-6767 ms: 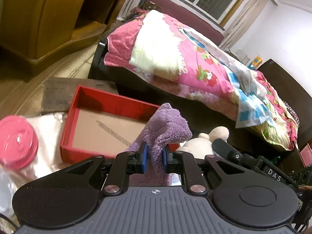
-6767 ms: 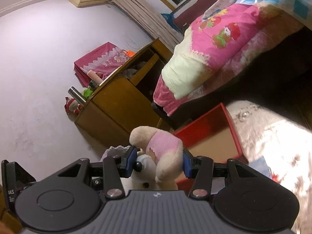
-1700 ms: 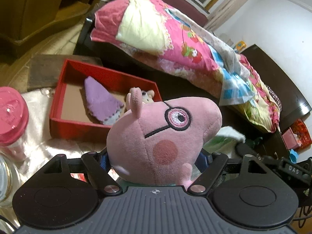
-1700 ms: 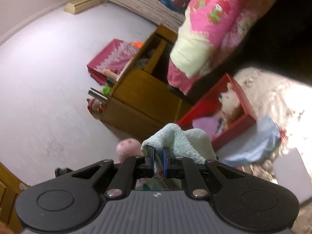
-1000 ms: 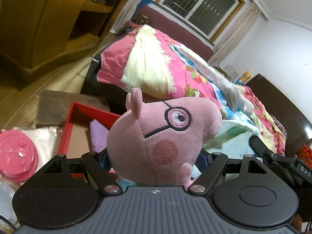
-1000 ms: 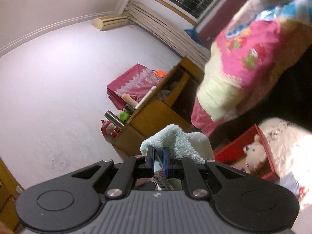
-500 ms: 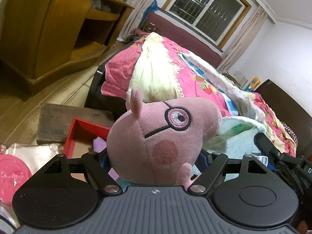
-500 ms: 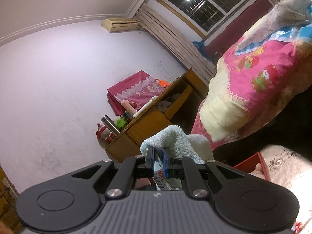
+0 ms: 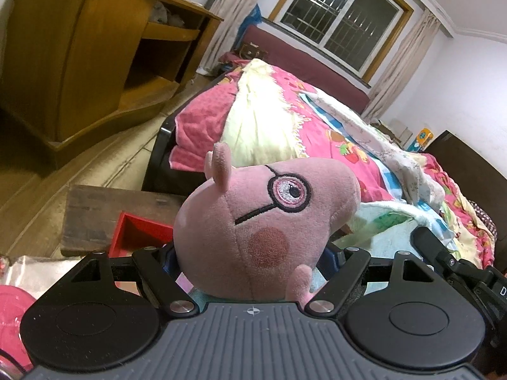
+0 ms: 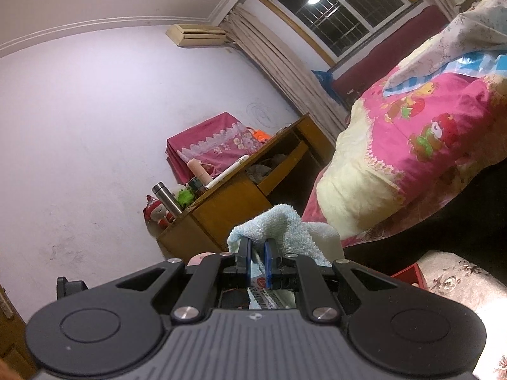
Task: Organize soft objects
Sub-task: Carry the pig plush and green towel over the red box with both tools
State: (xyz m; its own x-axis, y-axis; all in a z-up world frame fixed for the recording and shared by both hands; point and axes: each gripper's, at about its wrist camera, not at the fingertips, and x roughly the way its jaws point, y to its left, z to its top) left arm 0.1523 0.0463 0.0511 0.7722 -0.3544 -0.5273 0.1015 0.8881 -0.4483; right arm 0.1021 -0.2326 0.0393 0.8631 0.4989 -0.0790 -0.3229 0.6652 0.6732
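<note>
My left gripper (image 9: 250, 259) is shut on a pink pig plush (image 9: 263, 218) with round glasses and holds it in the air. The plush hides most of the red box (image 9: 139, 234) behind it. My right gripper (image 10: 256, 258) is shut on a light blue towel (image 10: 279, 228), also lifted; the towel shows in the left wrist view (image 9: 386, 231) at the right. Only a red corner of the box (image 10: 408, 275) shows in the right wrist view.
A bed with a pink quilt (image 9: 317, 120) lies ahead. A wooden cabinet (image 9: 79, 57) stands at the left, with a dark wooden board (image 9: 92, 218) on the floor by the box. A pink-lidded jar (image 9: 12, 316) is at the lower left.
Both grippers have risen and tilted up with their loads. The red box has dropped lower in both views and is now mostly hidden.
</note>
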